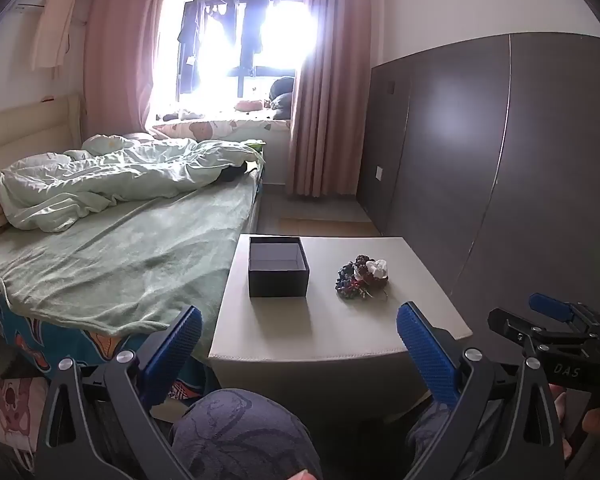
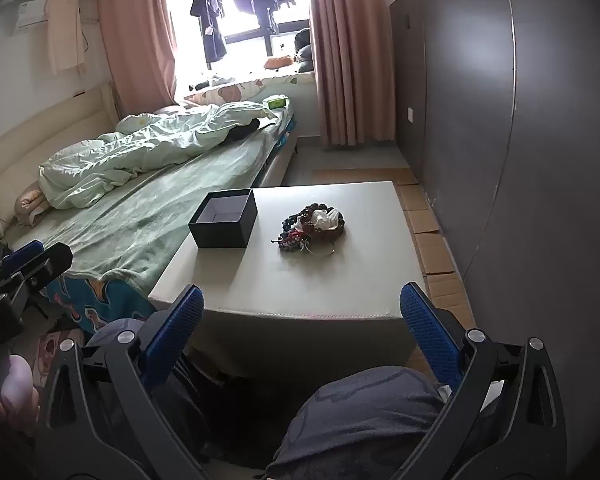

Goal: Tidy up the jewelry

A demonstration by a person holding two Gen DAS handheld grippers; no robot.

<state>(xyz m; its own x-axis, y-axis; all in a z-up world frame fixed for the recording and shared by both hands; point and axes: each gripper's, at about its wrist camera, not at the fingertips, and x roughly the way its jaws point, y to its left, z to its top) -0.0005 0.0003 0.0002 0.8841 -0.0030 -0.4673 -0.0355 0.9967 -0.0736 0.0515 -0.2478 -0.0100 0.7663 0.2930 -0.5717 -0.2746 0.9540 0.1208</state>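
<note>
Both grippers — left gripper [image 1: 300,340], right gripper [image 2: 302,320] — hold jaws released, well short of jewelry pile [image 2: 312,226] and open box [image 2: 224,220] ahead, ready for transfer.

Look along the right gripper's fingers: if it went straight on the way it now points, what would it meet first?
Probably the bare near part of the white table, just short of the jewelry pile. The right gripper is open and empty, tilted downward; depth is hard to judge through the fisheye.
</note>
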